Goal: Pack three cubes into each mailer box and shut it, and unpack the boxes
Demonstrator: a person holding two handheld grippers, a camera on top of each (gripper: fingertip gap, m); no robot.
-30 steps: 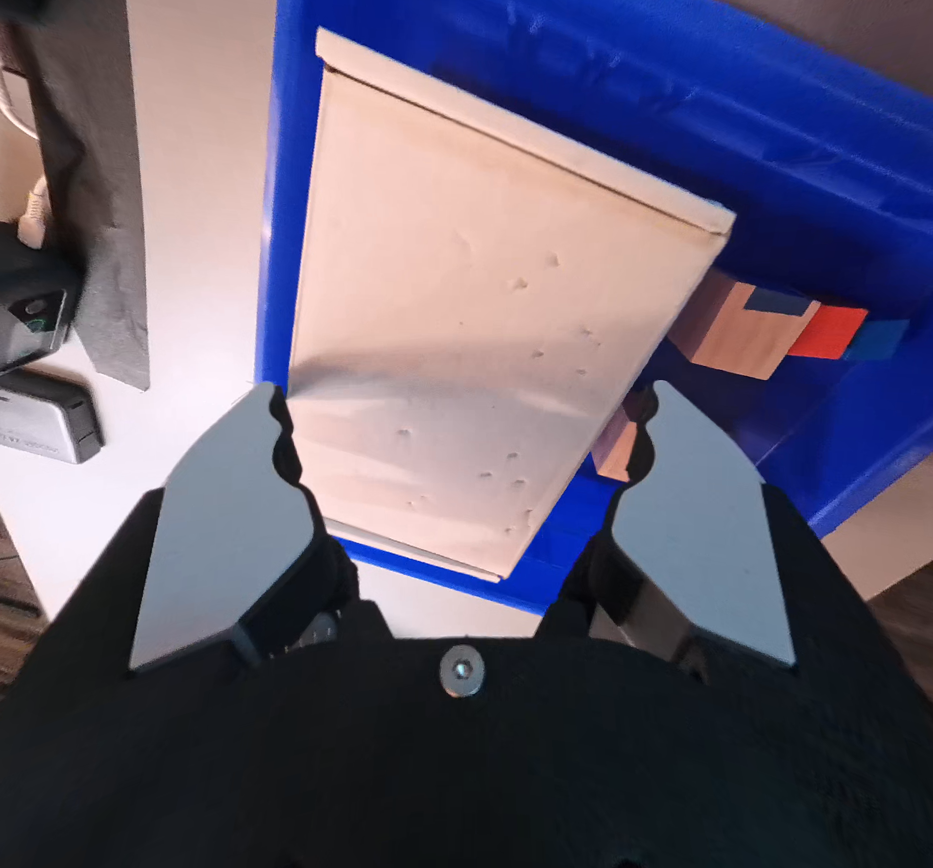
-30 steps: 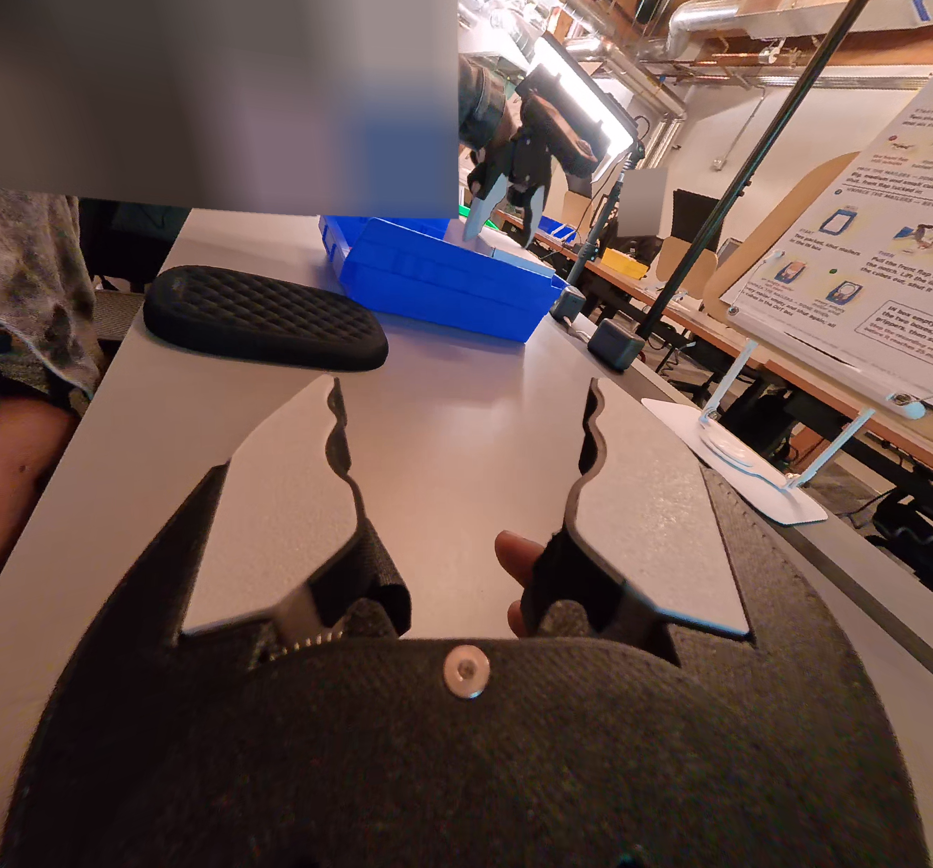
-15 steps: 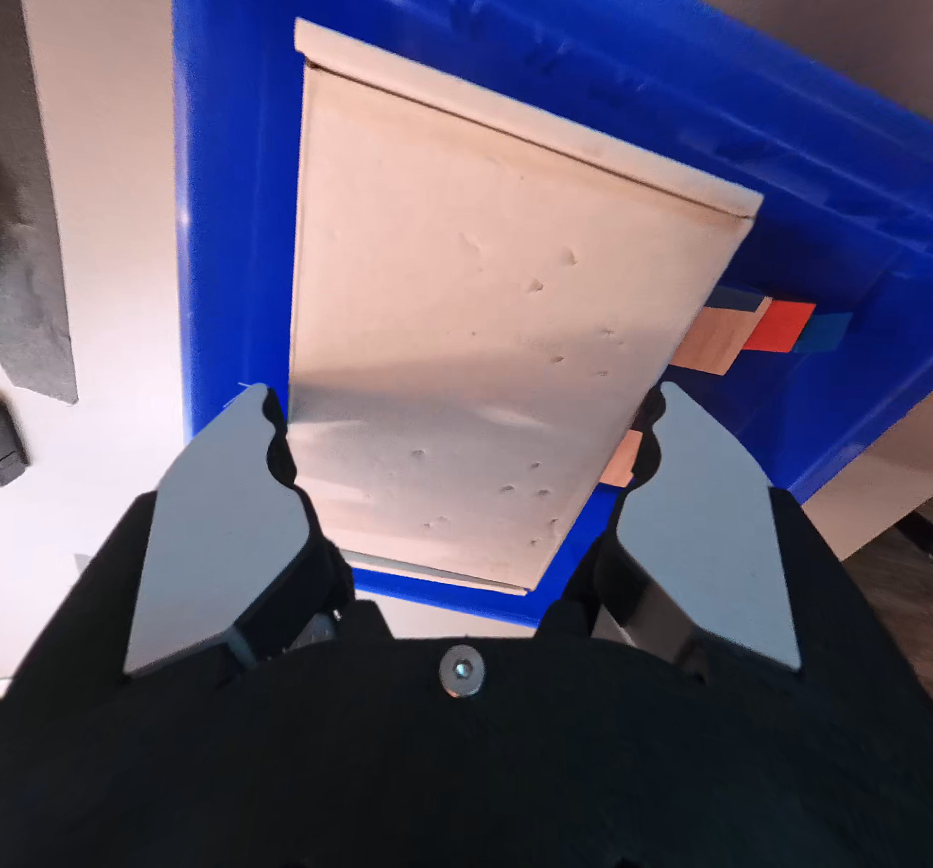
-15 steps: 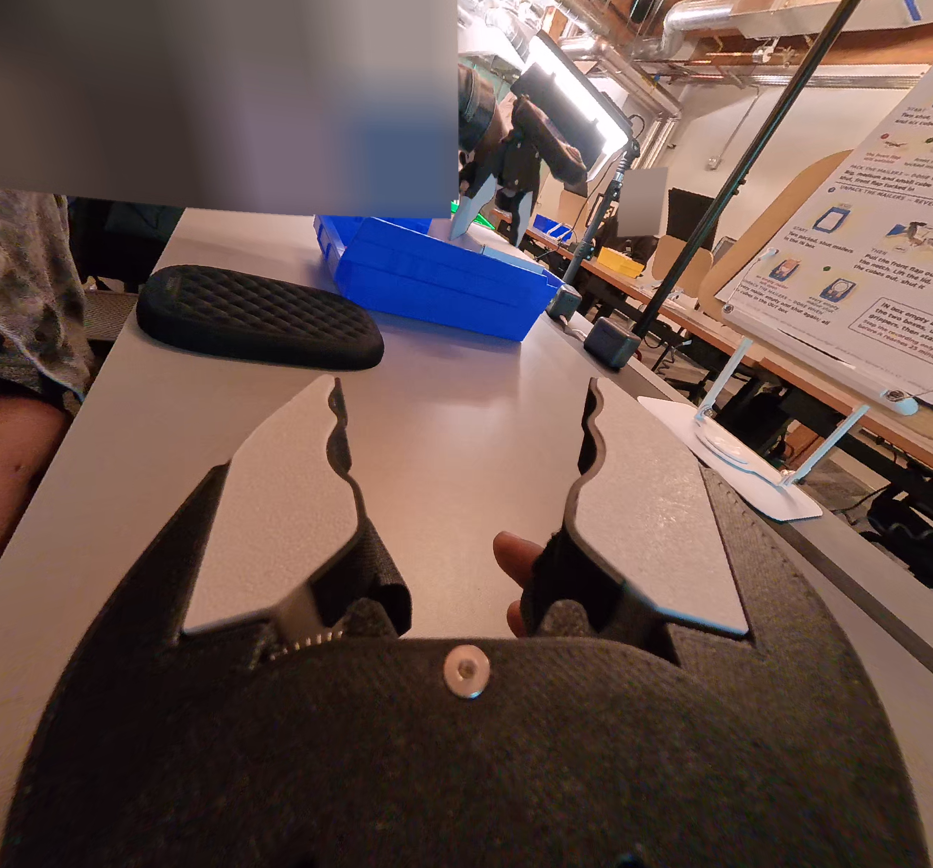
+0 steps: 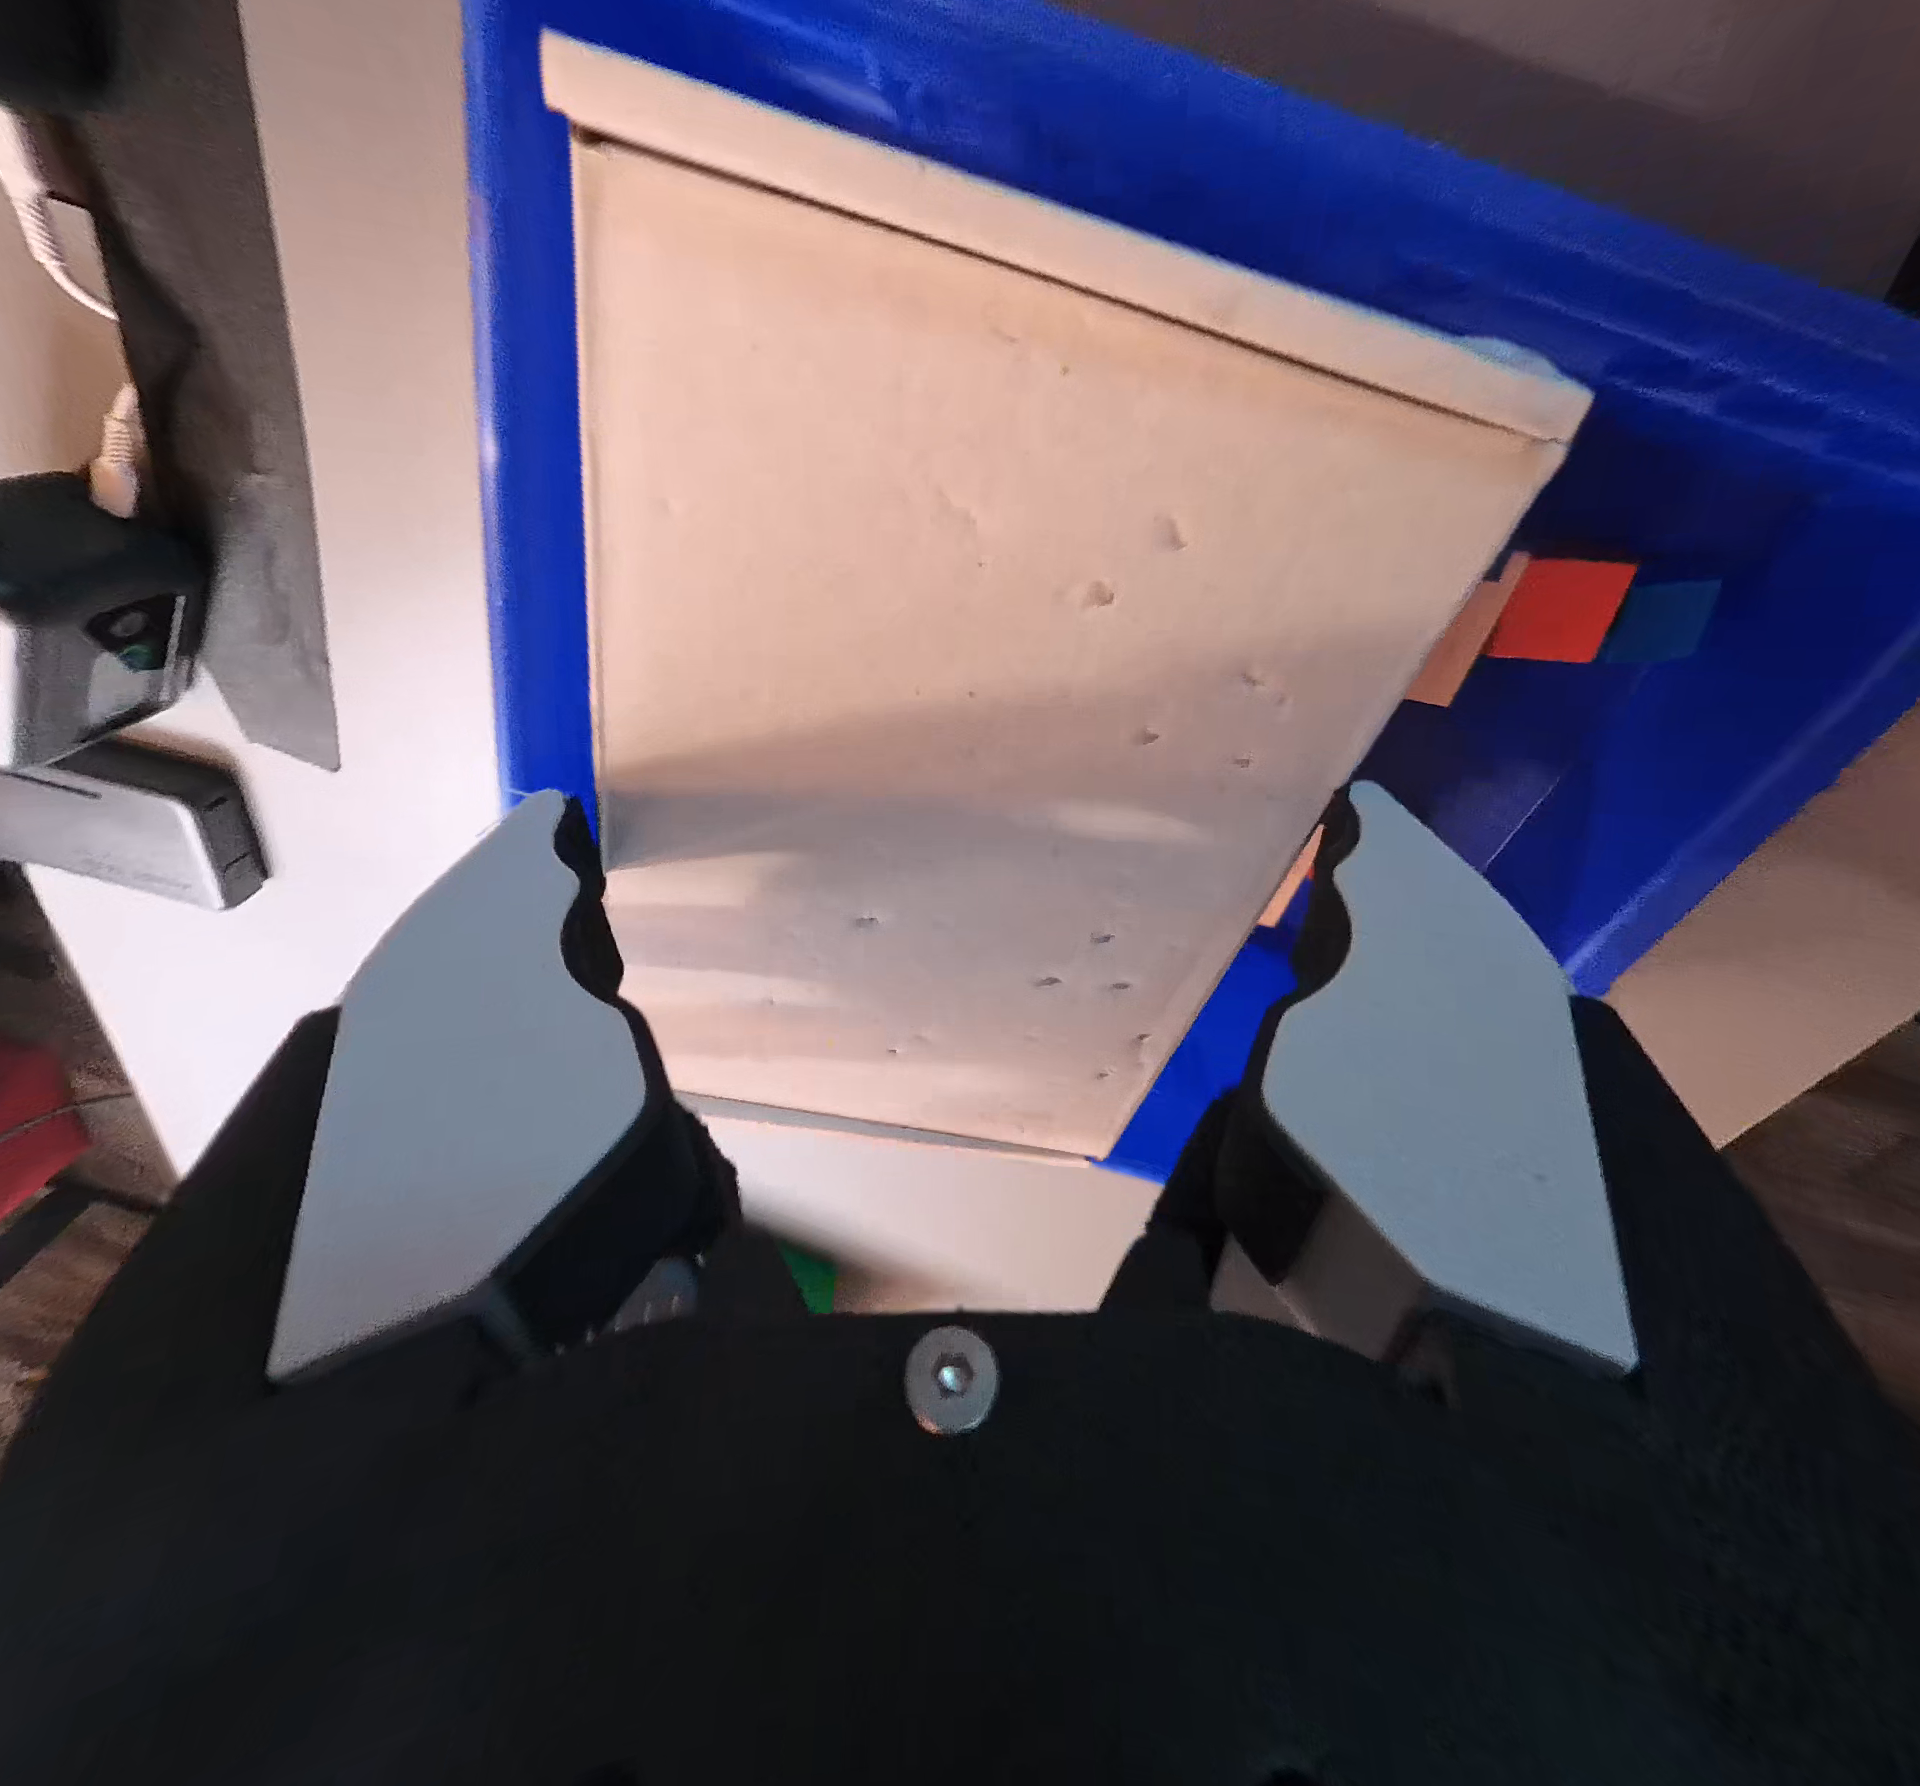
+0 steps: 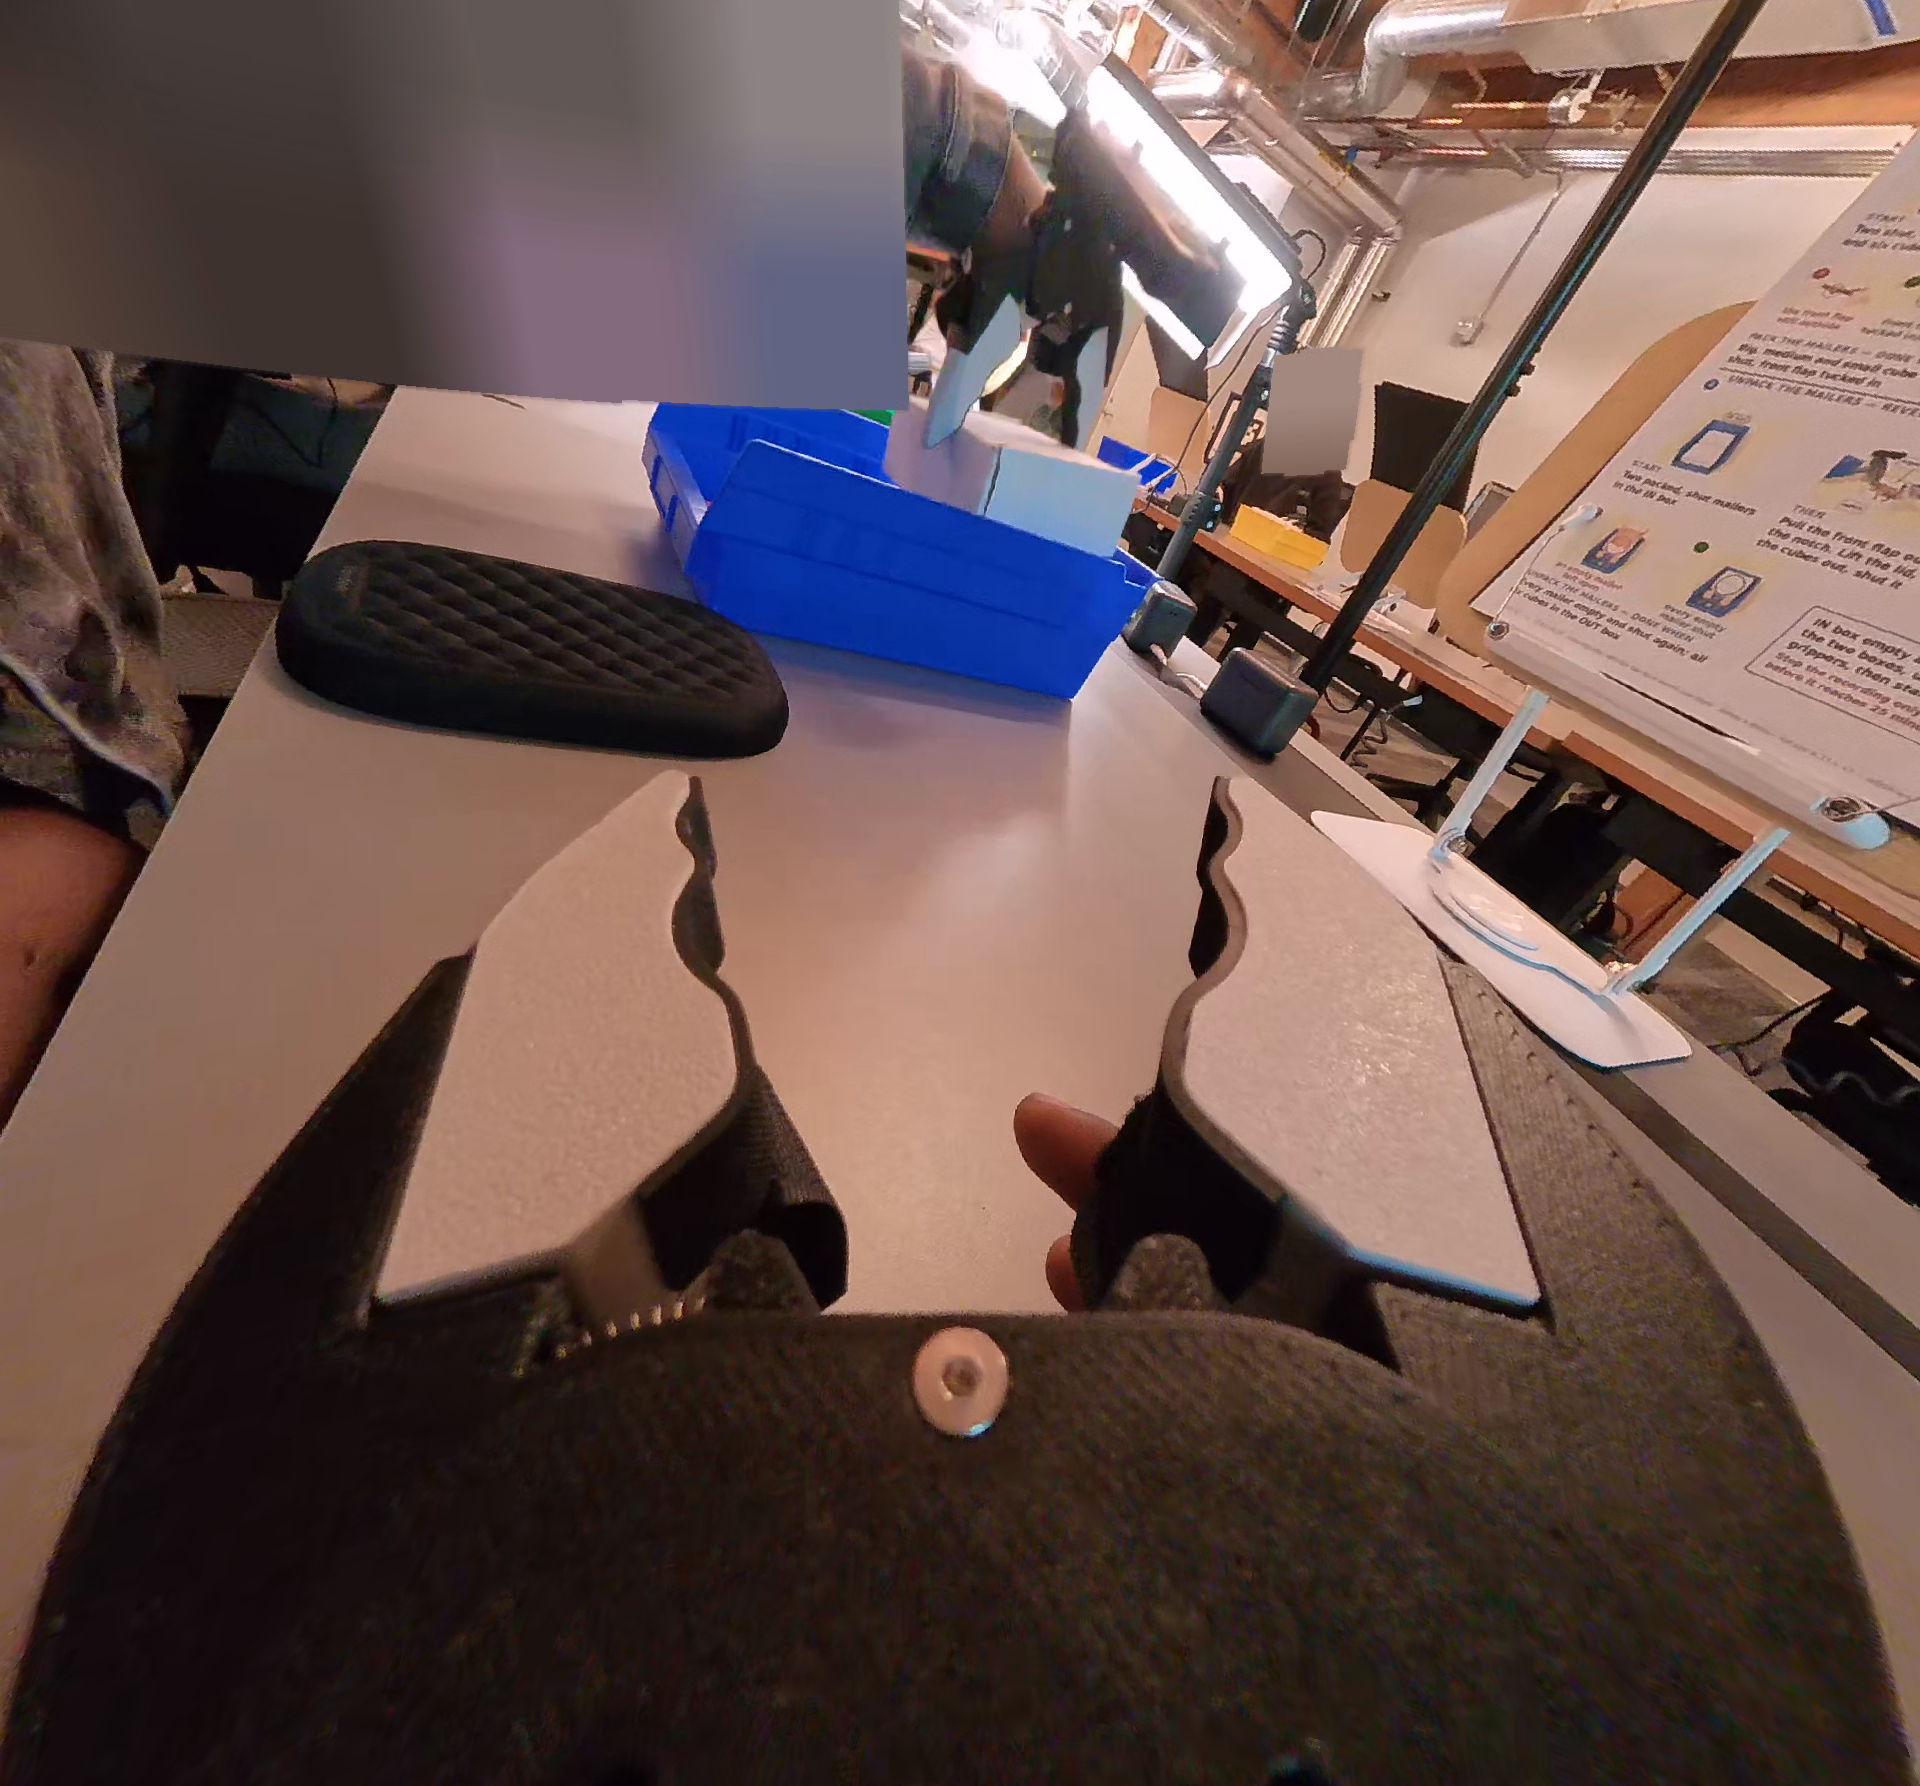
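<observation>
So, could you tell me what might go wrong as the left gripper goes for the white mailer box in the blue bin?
1. The left gripper is open about as wide as the white mailer box, so a finger could catch its edge instead of straddling it.
2. The box leans over the blue bin wall and may tip or slide if nudged.
3. The cubes beside it could be knocked.

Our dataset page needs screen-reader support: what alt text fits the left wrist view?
The open left gripper straddles a closed white mailer box lying in a blue bin, its jaws at the box's two long sides. Beside the box, a red cube and other cubes sit in the bin.
</observation>
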